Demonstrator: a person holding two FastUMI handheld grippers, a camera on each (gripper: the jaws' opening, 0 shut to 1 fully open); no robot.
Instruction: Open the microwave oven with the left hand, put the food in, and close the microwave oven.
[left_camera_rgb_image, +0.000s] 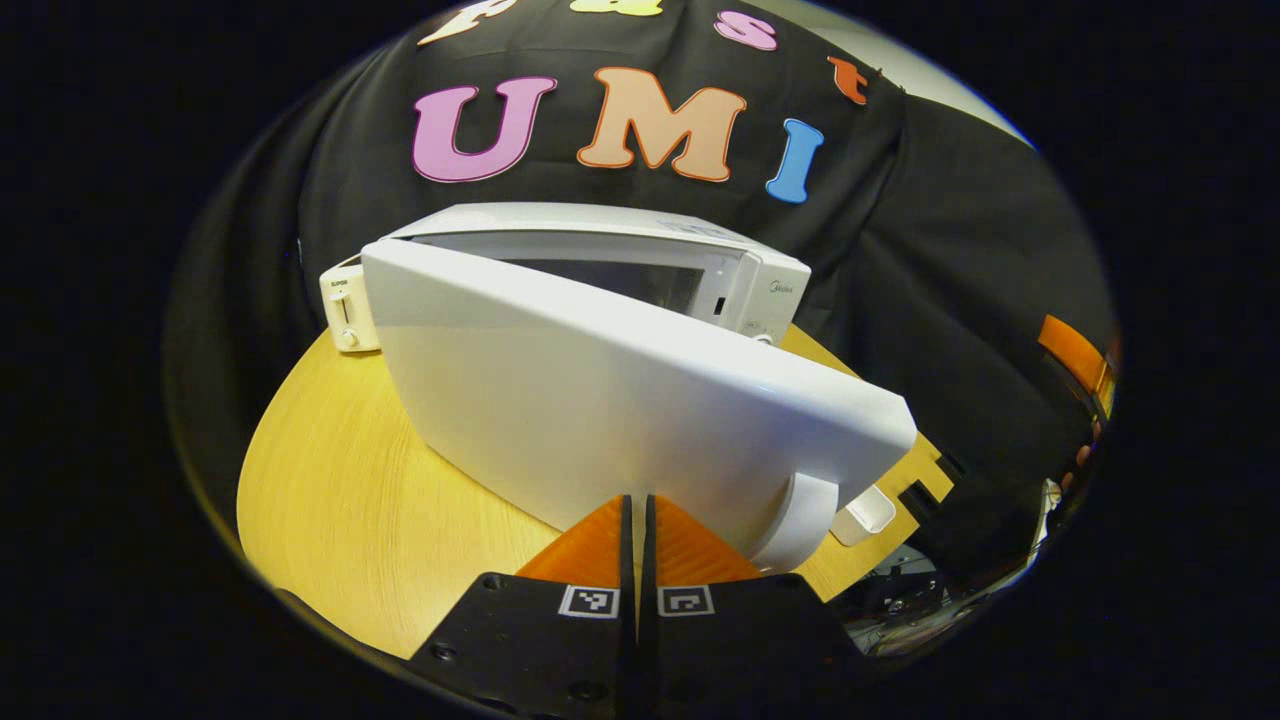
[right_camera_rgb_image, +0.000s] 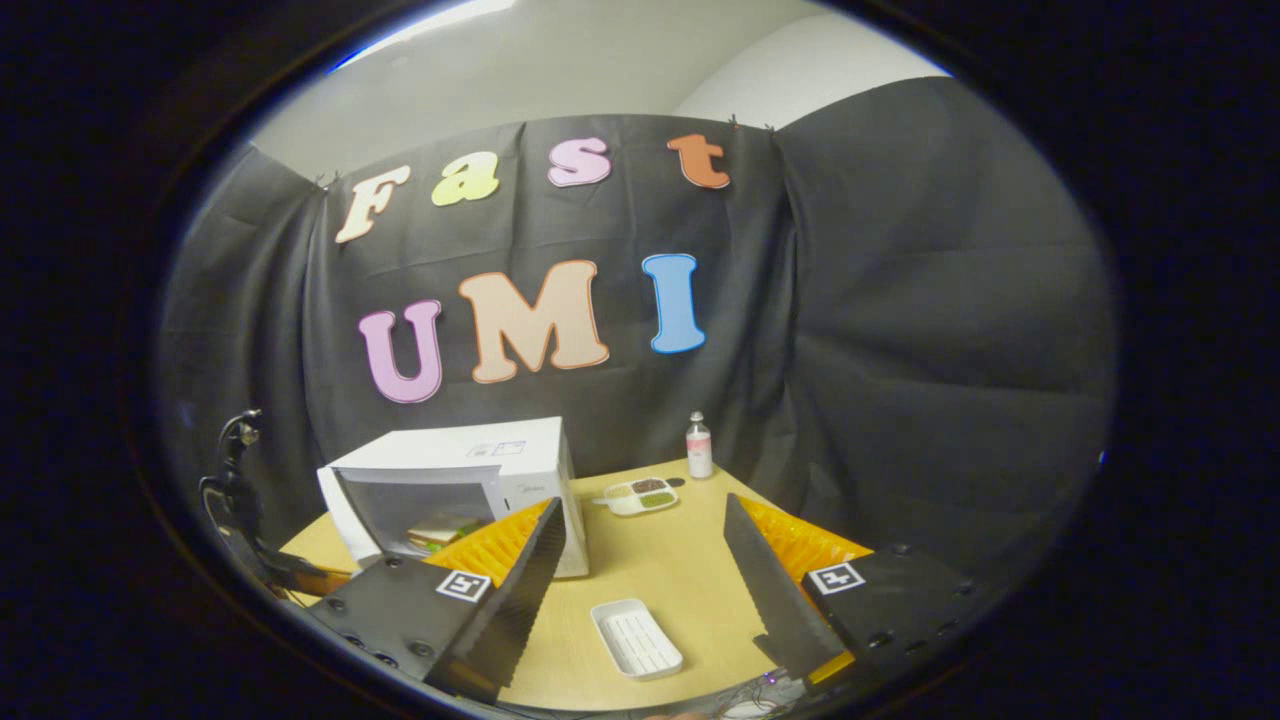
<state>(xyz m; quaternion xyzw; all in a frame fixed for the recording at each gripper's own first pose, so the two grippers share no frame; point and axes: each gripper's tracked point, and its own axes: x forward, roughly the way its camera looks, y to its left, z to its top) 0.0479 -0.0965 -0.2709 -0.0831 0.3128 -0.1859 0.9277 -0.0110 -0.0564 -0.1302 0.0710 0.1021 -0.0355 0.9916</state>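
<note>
Your left gripper (left_camera_rgb_image: 637, 520) had its jaws clenched together, empty, right against the microwave's door (left_camera_rgb_image: 640, 410), which stood partly swung out from the microwave oven (right_camera_rgb_image: 455, 480). Your right gripper (right_camera_rgb_image: 640, 560) hung with jaws released above the bench (right_camera_rgb_image: 660, 570), over an empty white tray (right_camera_rgb_image: 636, 637). The food (right_camera_rgb_image: 440, 530) appeared to sit inside the oven cavity, though dimly seen.

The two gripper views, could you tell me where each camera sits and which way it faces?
Left gripper view: rides the left gripper, fingers together, close against the microwave door.
Right gripper view: rides the right gripper, fingers apart, held back above the table, facing the microwave, empty tray, food dish and bottle.
Shared: microwave, table.
</note>
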